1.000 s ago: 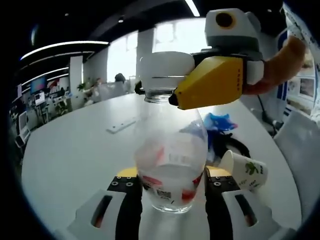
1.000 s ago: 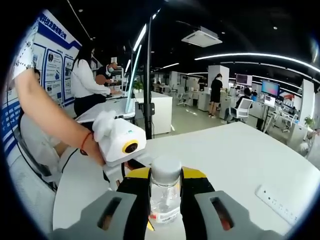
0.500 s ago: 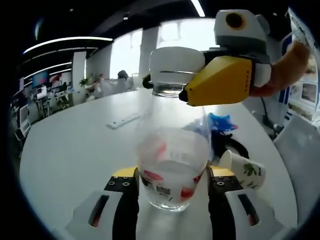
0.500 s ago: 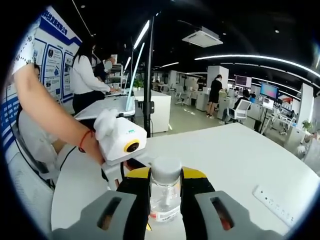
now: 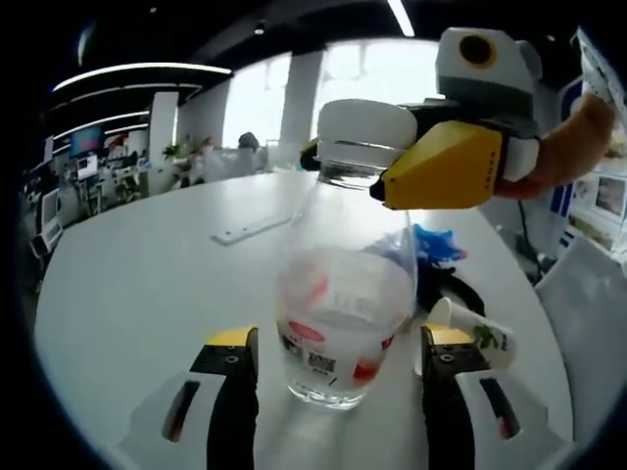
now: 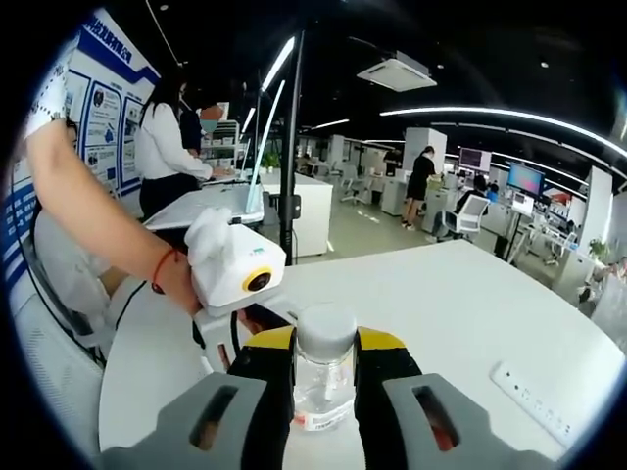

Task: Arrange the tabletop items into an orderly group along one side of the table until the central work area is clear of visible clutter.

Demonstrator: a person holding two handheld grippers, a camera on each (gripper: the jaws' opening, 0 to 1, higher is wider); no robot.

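White round table [image 5: 127, 284] is set in an open office; the bottle [image 5: 343, 294] cap is clenched by the right gripper [image 6: 323, 367], while the left gripper [image 5: 338, 367] fingers are released beside its base.

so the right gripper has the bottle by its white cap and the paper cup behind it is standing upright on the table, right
Not quite. The right gripper does hold the bottle at its white cap, but the paper cup is not upright: the left gripper view shows it tipped on its side on the table, beside the bottle.
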